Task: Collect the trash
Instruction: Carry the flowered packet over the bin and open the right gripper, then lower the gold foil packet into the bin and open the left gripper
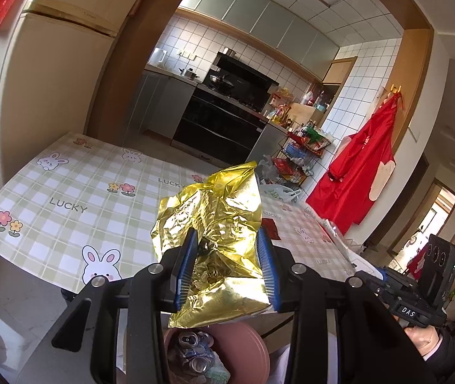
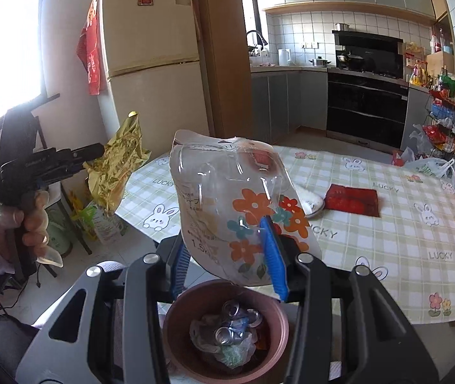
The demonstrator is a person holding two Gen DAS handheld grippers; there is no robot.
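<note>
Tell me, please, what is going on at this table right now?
A person is clearing trash with two tools. The left hand-held gripper is clamped on a crumpled gold foil wrapper, and the right hand-held gripper grips a clear flower-printed plastic package. Both are held above a pink bin that already contains crushed cans. A red packet is lying on the checked tablecloth.
</note>
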